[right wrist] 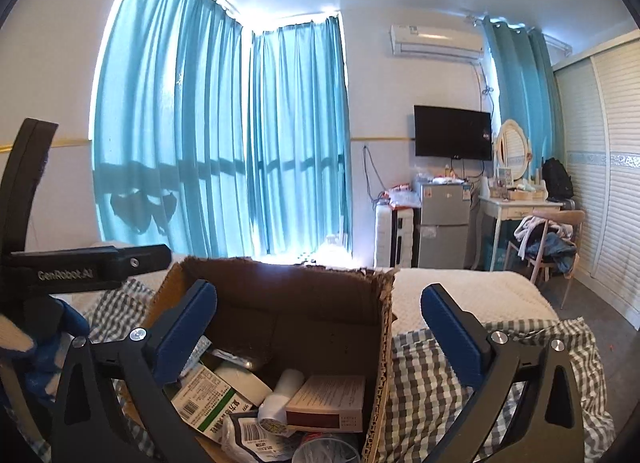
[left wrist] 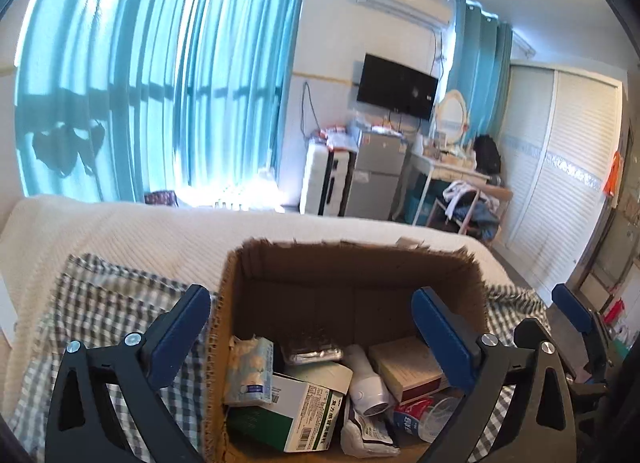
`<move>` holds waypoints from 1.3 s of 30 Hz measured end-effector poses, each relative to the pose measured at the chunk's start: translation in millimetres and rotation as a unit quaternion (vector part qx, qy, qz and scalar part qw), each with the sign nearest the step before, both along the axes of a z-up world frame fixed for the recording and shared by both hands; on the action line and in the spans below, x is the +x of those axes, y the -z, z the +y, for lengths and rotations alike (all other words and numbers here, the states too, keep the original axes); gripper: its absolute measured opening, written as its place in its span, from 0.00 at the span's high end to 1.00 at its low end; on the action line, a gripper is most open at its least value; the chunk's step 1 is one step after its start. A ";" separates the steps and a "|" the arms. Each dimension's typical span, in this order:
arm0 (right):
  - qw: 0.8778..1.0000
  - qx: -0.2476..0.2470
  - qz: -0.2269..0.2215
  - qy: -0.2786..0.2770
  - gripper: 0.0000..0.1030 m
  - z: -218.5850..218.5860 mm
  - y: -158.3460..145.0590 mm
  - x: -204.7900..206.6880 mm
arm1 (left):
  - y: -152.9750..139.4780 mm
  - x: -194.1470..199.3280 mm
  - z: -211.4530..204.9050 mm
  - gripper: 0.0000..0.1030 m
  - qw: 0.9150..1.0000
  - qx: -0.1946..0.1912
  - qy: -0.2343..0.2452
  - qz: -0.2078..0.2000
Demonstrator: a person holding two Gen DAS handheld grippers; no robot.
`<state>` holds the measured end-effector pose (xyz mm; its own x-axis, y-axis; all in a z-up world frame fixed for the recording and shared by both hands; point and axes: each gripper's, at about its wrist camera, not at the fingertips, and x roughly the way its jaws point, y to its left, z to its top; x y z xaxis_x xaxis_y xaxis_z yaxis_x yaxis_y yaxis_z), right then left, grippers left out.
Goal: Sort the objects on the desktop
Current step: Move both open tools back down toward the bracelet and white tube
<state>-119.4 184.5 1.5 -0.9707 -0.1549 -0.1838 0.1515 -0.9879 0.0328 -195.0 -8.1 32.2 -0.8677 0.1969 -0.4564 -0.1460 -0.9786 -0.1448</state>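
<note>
Cardboard, brown and torn along its top edge, forms the open box [left wrist: 256, 303] that stands on a grey-and-white checked cloth [left wrist: 100, 303], which lies over a cream knitted blanket [left wrist: 120, 231]. Inside the box lie the sorted things: a white carton with a green band and a barcode [left wrist: 304, 415], a white cylindrical bottle [left wrist: 366, 379], a flat beige box with a dark red edge [left wrist: 408, 367], a pale tissue pack [left wrist: 248, 371] and a silvery blister strip [left wrist: 312, 355], all heaped against one another.

The left gripper [left wrist: 312, 327] hangs above the box with its black arms and blue pads spread wide, nothing between them. The right gripper [right wrist: 316, 327] is likewise wide apart and empty, above the box's right part, one pad over the box and the other over the checked cloth. In the right wrist view, the left gripper's black body shows at the left edge, held by a hand in a blue-and-white glove [right wrist: 36, 339].

Behind stand teal curtains [right wrist: 200, 123], a wall-mounted black television [right wrist: 452, 133], a white air conditioner [right wrist: 436, 39] and a small grey fridge [right wrist: 442, 219]
</note>
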 end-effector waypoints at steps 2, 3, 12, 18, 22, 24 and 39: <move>1.000 0.000 0.003 0.002 0.00 -1.7 -4.9 5.3 | -8.5 7.0 -3.7 0.00 1.000 0.001 -0.008 0.007; 1.000 -0.001 0.003 0.004 0.00 -2.2 -6.7 7.6 | -12.8 10.6 -5.3 0.00 1.000 0.002 -0.012 0.011; 1.000 -0.010 -0.026 -0.014 0.00 1.2 -12.2 33.1 | -17.2 52.5 -16.0 0.00 0.999 -0.020 -0.034 0.026; 0.999 -0.017 -0.046 -0.015 0.00 9.5 -3.2 48.0 | 20.5 64.9 -31.7 0.00 0.998 -0.030 -0.041 -0.021; 0.998 -0.015 -0.051 -0.013 0.00 15.1 -3.0 51.1 | 45.1 66.1 -38.0 0.00 0.997 -0.042 -0.043 -0.053; 0.998 -0.012 -0.056 -0.017 0.00 14.6 -2.9 52.8 | 49.0 67.5 -38.7 0.00 0.996 -0.045 -0.037 -0.060; 0.993 0.004 -0.111 -0.041 0.07 10.0 44.5 65.5 | 79.9 75.2 -38.7 0.00 0.993 -0.068 -0.024 -0.098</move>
<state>-54.0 194.5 -43.0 -0.8900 -0.2302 -0.3936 0.2221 -0.9727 0.0667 -119.8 -46.8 -47.7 -0.7666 0.0826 -0.6368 -0.0806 -0.9962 -0.0322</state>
